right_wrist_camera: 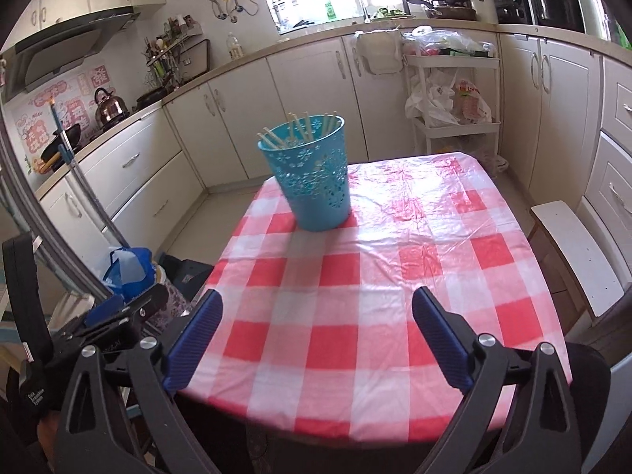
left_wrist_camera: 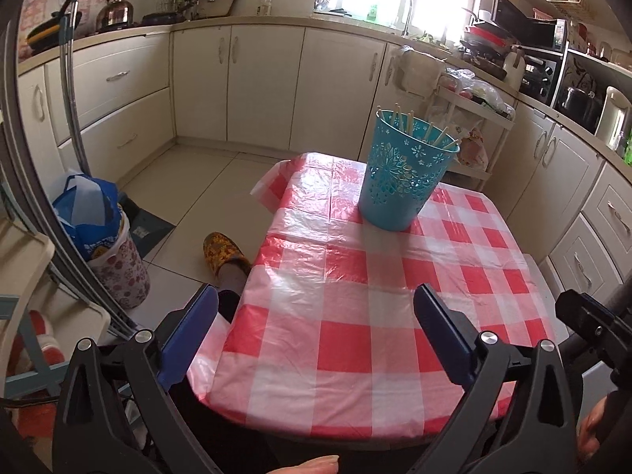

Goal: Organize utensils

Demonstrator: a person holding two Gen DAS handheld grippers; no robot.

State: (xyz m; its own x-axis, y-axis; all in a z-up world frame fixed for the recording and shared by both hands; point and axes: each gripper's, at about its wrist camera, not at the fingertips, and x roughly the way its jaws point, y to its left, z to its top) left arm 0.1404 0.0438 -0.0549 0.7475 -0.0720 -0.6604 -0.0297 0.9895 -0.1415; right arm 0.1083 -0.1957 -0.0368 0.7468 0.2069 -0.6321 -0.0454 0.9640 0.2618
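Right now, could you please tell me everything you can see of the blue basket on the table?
The blue basket is a tapered, round, plastic-looking bin with flower-shaped cut-outs in its wall. It stands upright on the far part of the red-and-white checked tablecloth, holding pale chopsticks that lean against its rim. Neither gripper touches it.

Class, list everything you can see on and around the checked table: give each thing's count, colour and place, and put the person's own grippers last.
Basket: one, turquoise, upright on the far part of the table.
Chopsticks: several, pale wood, standing in the basket.
Tablecloth: one, red and white check, covering the table.
Kettle: one, metallic, on the far counter.
Slipper: one, yellow patterned, on the floor left of the table.
Left gripper: open, empty, over the near table edge.
Right gripper: open, empty, likewise.
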